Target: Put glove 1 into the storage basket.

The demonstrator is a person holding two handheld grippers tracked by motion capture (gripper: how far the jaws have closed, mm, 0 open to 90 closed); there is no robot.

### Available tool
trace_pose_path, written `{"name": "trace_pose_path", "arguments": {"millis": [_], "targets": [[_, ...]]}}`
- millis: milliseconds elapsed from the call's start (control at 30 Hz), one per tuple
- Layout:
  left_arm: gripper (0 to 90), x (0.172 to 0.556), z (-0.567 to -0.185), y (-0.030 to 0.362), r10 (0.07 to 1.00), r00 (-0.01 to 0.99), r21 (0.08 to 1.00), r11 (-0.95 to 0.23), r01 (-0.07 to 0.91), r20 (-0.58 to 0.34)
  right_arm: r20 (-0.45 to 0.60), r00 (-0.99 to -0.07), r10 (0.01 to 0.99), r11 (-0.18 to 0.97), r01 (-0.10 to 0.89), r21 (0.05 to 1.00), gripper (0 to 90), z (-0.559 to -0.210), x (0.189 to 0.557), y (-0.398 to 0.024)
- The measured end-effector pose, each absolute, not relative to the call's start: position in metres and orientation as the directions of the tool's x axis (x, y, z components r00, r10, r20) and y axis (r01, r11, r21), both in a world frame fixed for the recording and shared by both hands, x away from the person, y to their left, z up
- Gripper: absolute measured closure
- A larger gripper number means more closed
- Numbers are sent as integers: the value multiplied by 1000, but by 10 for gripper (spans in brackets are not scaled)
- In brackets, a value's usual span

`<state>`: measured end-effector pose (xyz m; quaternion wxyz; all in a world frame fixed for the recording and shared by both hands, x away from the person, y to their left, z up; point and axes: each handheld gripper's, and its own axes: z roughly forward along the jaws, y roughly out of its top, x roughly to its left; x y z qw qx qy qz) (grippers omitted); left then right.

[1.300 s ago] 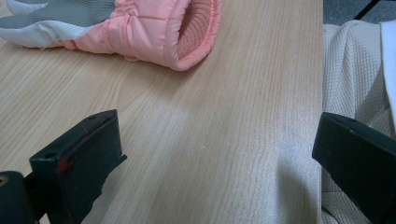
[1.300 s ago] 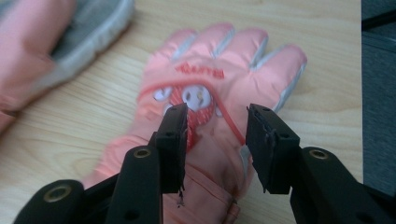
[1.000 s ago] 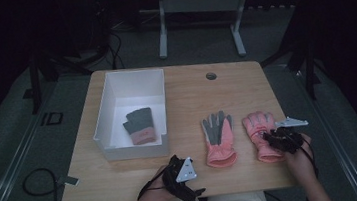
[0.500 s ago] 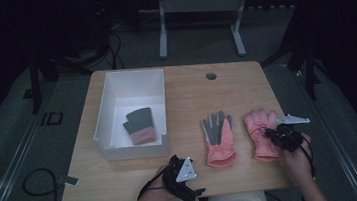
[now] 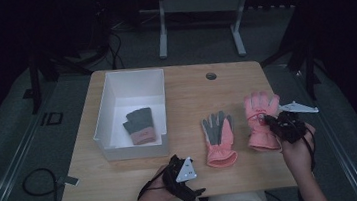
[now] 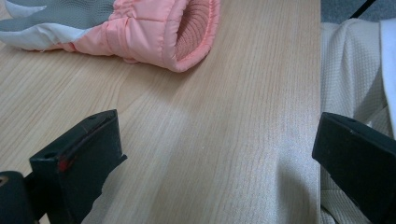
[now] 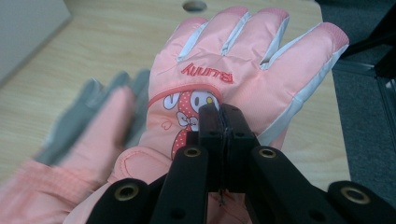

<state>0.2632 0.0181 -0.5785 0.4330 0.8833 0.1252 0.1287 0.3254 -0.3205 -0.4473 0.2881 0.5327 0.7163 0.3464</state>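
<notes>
Two gloves lie side by side right of the box (a third glove inside).

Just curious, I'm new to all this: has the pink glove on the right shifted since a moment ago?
Yes. The right tool, shut on the pink glove, has lifted it; its fingers now sit farther up the view, nearer the table's round hole.

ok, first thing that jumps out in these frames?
The right gripper, shut on the back of a pink glove printed with a cartoon bunny, at the table's right side. Its mate lies palm-up mid-table, grey palm showing. A darker grey-and-pink glove sits in the white box on the left.
</notes>
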Motion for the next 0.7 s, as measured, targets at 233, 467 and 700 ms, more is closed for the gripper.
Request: {"name": "trace_pose_path", "arguments": {"millis": [233,467,700], "targets": [[14,263,-578,18,332,936,798,-593,107,121,-16,-286,958,177,550,816,884,-431,319,-287],[14,263,-578,18,330,935,796,-597,101,129,-17,-323,946,200,543,816,884,-428,316,-247],[14,262,-579,18,332,935,800,-591,104,123,-34,-372,928,244,533,810,883,-433,314,-209]]}}
